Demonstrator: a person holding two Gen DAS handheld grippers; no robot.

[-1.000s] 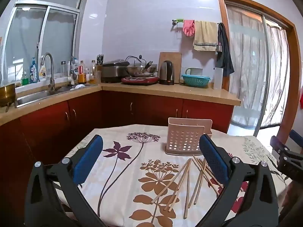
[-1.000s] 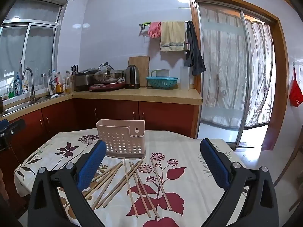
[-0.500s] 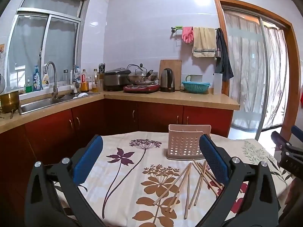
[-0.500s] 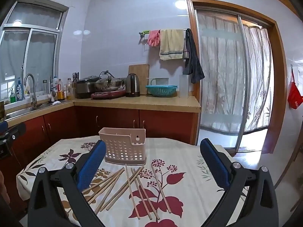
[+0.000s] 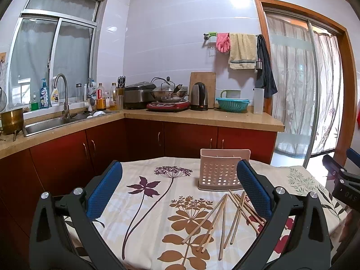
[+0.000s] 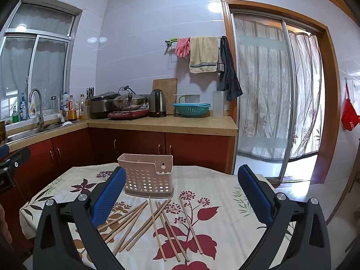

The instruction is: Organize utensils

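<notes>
both claws are tilting upward compared with a second ago: the window, the wall and the ceiling boards fill more of each view, and the tabletop (image 6: 225, 193) with its flowered cloth sinks toward six o'clock. nothing on the cloth has shifted in that time.

the left claw (image 5: 179, 187) is spread wide and holds nothing. the right claw (image 6: 181, 193) is likewise spread wide and empty. each hangs above the near edge of the tabletop, touching nothing.

the loose wooden chopsticks (image 6: 155, 220) lie fanned and crossing one another on the cloth, in the right view between the blue pads (image 6: 108, 196) at about six o'clock of centre; in the left view the same sticks (image 5: 225, 220) sit toward four o'clock. the pale pink perforated plastic utensil holder (image 6: 148, 175) stands upright just beyond them, at twelve o'clock of the sticks, apparently empty.

so the sorting looks unstarted. this reads as a settling pause, not an approach; either claw must dip again before a stick can be pinched.
</notes>
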